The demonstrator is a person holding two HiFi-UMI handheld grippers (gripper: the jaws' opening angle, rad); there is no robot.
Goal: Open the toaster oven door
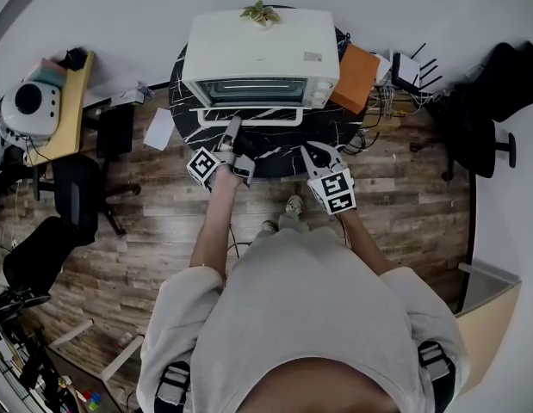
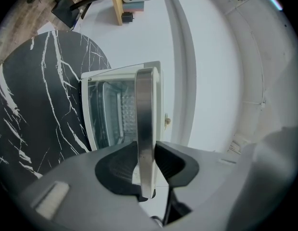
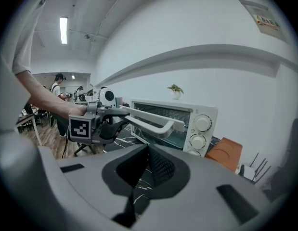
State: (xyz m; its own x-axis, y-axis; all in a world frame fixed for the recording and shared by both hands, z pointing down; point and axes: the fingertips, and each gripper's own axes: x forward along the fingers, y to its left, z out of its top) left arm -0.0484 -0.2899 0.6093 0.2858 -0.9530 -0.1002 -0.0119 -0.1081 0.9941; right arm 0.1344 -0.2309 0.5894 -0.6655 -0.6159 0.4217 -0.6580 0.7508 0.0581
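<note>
Pinching the door handle (image 2: 145,105) in the jaws of my left gripper (image 2: 146,150), just in front of the toaster oven (image 1: 262,46) on its black marble table (image 1: 189,132). Meanwhile my right gripper (image 3: 149,153) is hanging empty, jaws pressed together, off the oven's knob side. I'm thinking the trick is following the door's hinge arc down, not yanking straight, so the oven isn't sliding.

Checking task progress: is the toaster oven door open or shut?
Open, partway down: the door stands away from the oven front, its handle clamped between the fingers of the left gripper.
</note>
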